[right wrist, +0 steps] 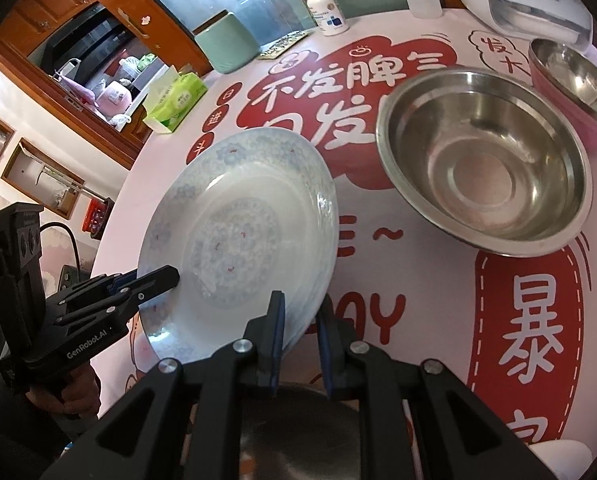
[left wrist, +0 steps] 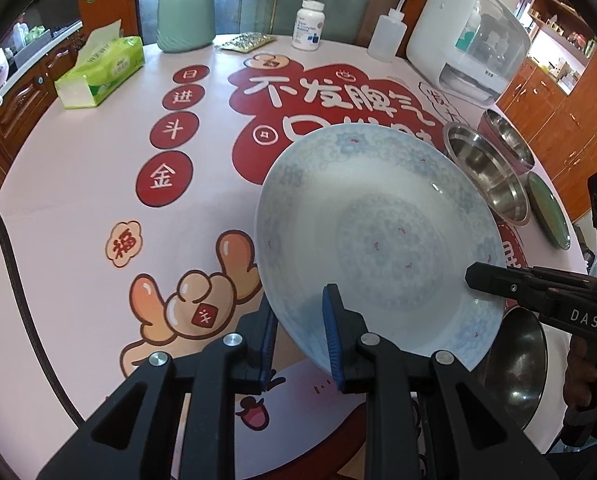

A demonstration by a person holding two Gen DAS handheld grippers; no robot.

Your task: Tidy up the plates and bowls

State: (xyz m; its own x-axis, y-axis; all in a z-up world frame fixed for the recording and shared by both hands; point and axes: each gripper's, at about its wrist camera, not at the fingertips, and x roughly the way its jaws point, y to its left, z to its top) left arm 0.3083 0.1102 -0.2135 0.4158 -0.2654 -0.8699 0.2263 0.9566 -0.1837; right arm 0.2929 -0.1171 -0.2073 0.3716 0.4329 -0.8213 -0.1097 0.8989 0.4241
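A white plate with a pale blue pattern (left wrist: 378, 232) is held tilted above the table by both grippers; it also shows in the right wrist view (right wrist: 238, 240). My left gripper (left wrist: 302, 336) is shut on its near rim, and shows from the side in the right wrist view (right wrist: 154, 280). My right gripper (right wrist: 300, 328) is shut on the opposite rim, seen from the side in the left wrist view (left wrist: 494, 280). A steel bowl (right wrist: 486, 160) and a pink bowl with steel lining (right wrist: 578, 92) sit on the table beyond. Another steel bowl (left wrist: 518, 360) lies under the plate's right edge.
A green plate (left wrist: 548, 210) lies at the table's right edge. At the back stand a tissue pack (left wrist: 102, 68), a green canister (left wrist: 184, 16), a pill bottle (left wrist: 308, 24), a squeeze bottle (left wrist: 386, 36) and a white appliance (left wrist: 466, 36).
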